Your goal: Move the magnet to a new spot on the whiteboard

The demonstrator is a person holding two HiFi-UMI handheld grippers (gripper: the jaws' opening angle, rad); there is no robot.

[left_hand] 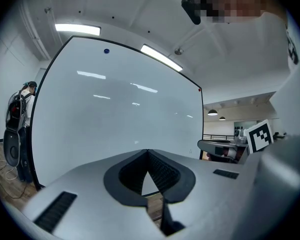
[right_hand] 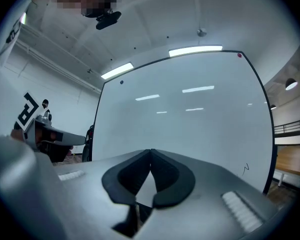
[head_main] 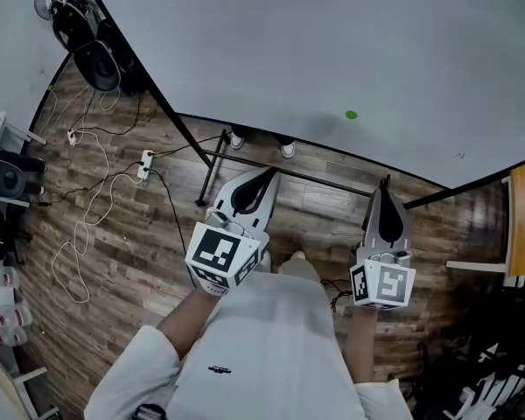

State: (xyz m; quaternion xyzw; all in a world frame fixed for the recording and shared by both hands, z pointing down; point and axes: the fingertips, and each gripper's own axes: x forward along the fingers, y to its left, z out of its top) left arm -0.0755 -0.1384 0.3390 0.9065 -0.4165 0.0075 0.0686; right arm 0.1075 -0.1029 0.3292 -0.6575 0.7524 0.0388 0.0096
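Left gripper (head_main: 269, 174) and right gripper (head_main: 385, 184) are both clenched empty, aimed level at the whiteboard (head_main: 332, 42). The green magnet (head_main: 351, 115) sits farther up, untouched, so the person's probably just squaring up for the reach.

White short-sleeved shirt (head_main: 262, 357); grey left gripper (head_main: 267, 173) and right gripper (head_main: 386, 184), black-and-white marker cubes (head_main: 220, 254).

Your whiteboard (head_main: 332, 51) at 12 o'clock: smooth, glossy white, mirrors the ceiling lights (left_hand: 77, 29); thin black frame (head_main: 332, 150). Floor (head_main: 140, 261): wood-look planks, grainy, slight sheen. Left tool (head_main: 264, 180) & right tool (head_main: 386, 186): matt grey plastic shells, black ribbed pads (left_hand: 162, 173). Your shirt (head_main: 271, 348) at 6 o'clock: white cloth. Magnet (head_main: 351, 115): green, too small to tell the finish.
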